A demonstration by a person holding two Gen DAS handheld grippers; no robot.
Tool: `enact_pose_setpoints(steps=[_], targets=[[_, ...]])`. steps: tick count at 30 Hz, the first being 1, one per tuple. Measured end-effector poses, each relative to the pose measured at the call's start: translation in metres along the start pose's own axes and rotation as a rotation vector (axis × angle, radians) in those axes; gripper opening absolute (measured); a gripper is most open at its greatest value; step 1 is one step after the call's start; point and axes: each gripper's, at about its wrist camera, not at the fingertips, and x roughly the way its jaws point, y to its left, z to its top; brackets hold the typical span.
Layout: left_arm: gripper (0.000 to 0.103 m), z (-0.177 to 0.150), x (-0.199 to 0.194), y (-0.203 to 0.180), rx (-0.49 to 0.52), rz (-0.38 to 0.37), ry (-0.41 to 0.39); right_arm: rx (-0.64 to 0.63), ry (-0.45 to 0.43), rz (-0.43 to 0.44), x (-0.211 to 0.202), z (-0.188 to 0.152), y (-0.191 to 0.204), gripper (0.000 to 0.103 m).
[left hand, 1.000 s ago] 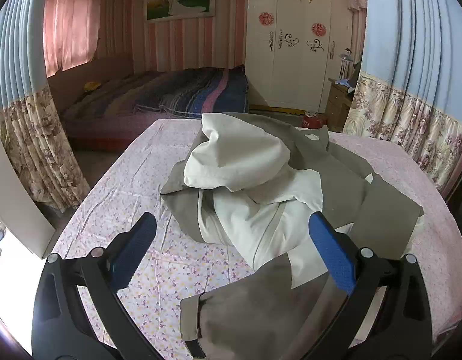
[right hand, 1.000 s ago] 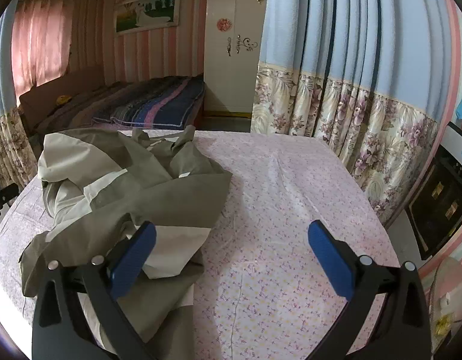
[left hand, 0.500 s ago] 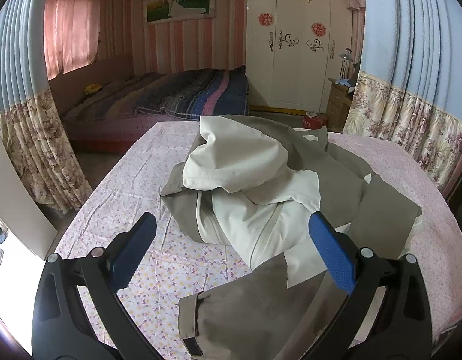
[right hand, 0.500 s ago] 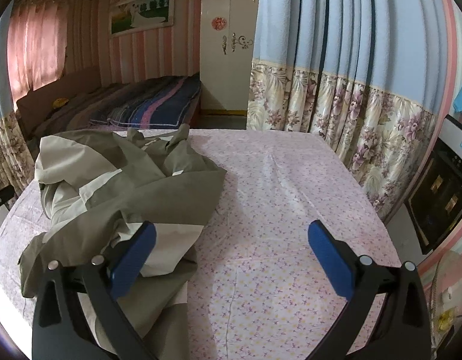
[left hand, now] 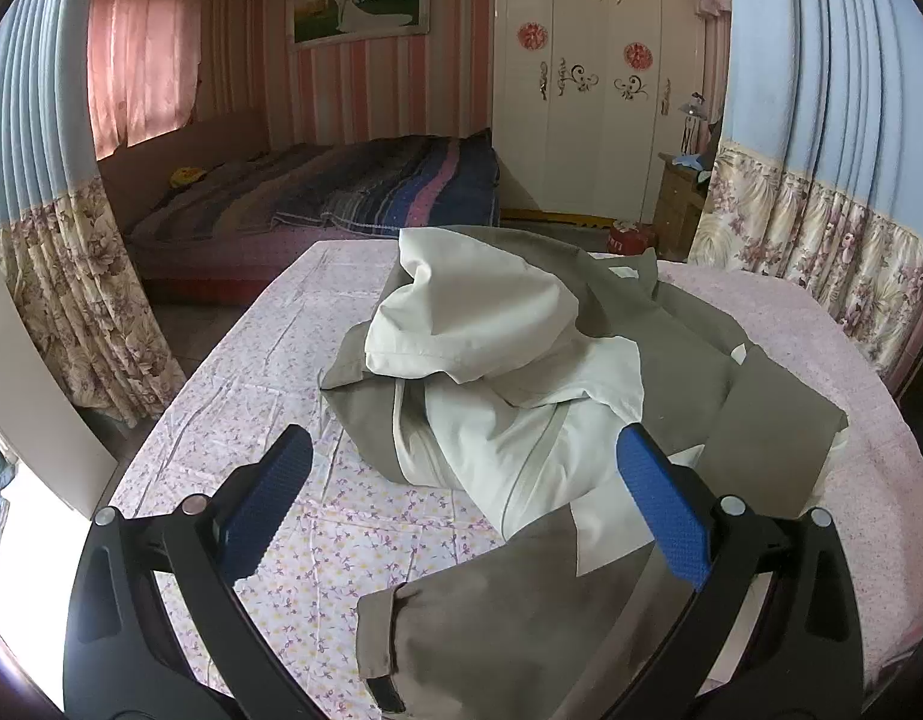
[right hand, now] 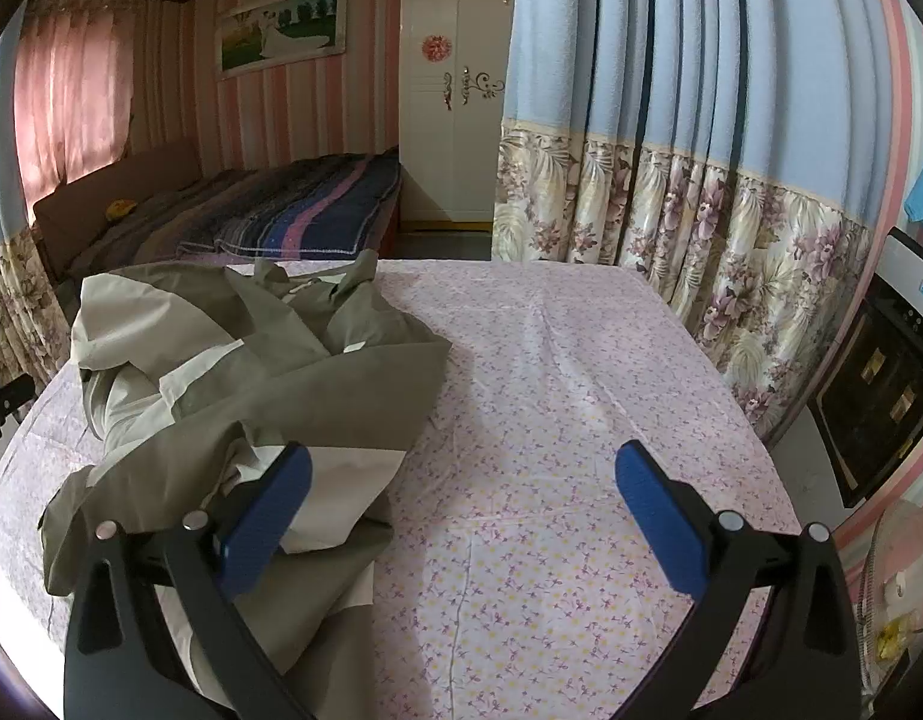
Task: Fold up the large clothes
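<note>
The crumpled olive-and-cream jacket (left hand: 521, 396) lies heaped on the pink floral tablecloth (right hand: 581, 420), just ahead of the left gripper (left hand: 461, 480) and ahead-left of the right gripper (right hand: 461, 486). Both are spread apart, empty. Best seize opposite edges and spread it flat first.

1. Jacket (left hand: 521, 396): matt woven cloth, olive w/ cream panels, creased.
2. Sheet (right hand: 581, 420): thin floral cotton-like cloth, matt, wrinkled.
3. Pads (left hand: 665, 504): blue, textured, rubbery.
4. Wardrobe (left hand: 587, 120): smooth, semi-gloss white.
</note>
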Motion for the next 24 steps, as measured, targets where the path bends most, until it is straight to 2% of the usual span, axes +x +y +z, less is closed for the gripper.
enact_pose_setpoints(steps=[11,24], targets=[[0.100,-0.0020,0.0023,0.0011,0.006,0.023,0.001,-0.015,0.004,-0.001,0.0019,0.0004,0.0057,0.101],[0.100,-0.0009,0.0050,-0.0004,0.003,0.011,0.006,-0.007,0.008,0.005,0.0043,-0.0002,0.0057,0.101]])
